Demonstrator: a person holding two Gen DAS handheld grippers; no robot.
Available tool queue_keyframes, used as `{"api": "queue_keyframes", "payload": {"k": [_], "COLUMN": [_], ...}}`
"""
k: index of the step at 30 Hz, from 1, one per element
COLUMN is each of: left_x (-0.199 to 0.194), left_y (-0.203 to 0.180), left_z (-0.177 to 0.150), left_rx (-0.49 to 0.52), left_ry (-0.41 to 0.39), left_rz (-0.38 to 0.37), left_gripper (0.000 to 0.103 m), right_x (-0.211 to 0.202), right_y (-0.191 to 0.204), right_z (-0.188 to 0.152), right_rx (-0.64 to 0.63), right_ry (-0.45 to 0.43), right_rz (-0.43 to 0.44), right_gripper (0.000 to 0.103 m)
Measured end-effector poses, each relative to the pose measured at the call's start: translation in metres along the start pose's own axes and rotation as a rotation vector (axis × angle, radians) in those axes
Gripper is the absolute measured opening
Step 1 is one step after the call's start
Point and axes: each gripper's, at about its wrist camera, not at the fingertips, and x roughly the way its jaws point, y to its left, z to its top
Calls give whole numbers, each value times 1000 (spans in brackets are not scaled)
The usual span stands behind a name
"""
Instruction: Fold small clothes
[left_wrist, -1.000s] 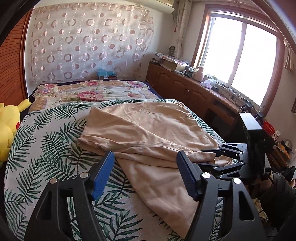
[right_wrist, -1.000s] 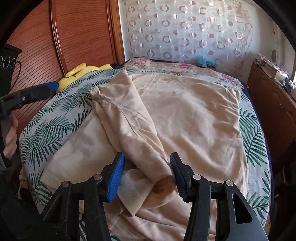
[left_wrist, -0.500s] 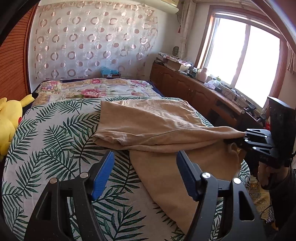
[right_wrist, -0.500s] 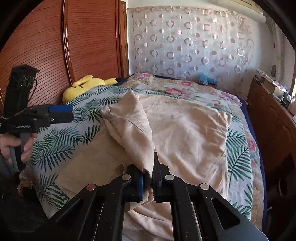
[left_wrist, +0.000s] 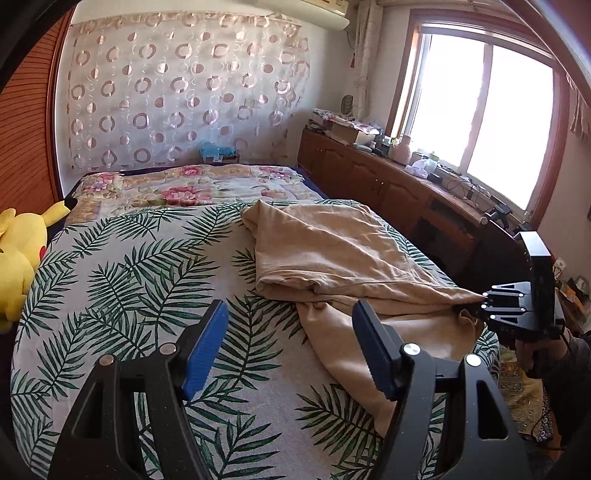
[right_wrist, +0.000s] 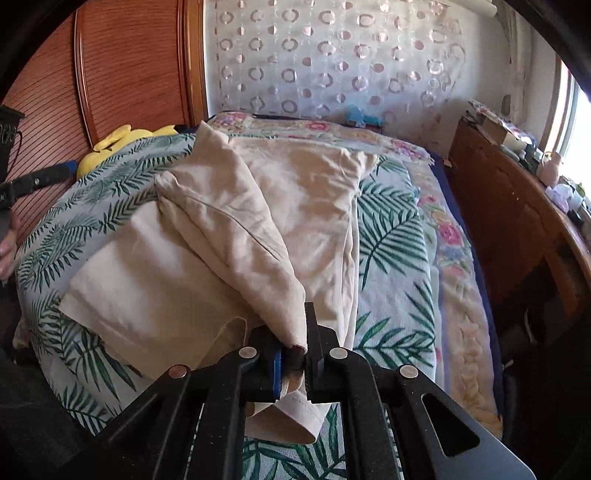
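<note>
Mid-fold: right gripper (right_wrist: 294, 363) clamped on a gathered edge, perhaps a sleeve, of the beige garment (left_wrist: 325, 251) lying on the leaf-print bedspread (left_wrist: 122, 280). Left gripper (left_wrist: 290, 345) wide open, empty. Next: carry the edge across, lay flat.

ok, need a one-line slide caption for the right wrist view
Right gripper shut on a bunched fold of the beige garment, drawing it across the palm-print bedspread.
</note>
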Motion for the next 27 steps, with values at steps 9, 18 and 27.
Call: {"api": "queue_keyframes", "payload": {"k": [9, 18, 27], "left_x": [-2, -3, -9], "left_y": [3, 5, 16], "left_z": [0, -1, -2], "left_rx": [-4, -2, -21], "left_ry": [-17, -25, -42], "left_rz": [35, 52, 69], "left_gripper": [70, 70, 70], "right_x": [-39, -42, 39], "right_y": [3, 24, 77], "right_z": [13, 45, 100], "right_rx": [13, -45, -135], "right_ry": [-101, -198, -130], "right_rz": [50, 110, 294], "right_gripper": [15, 40, 40]}}
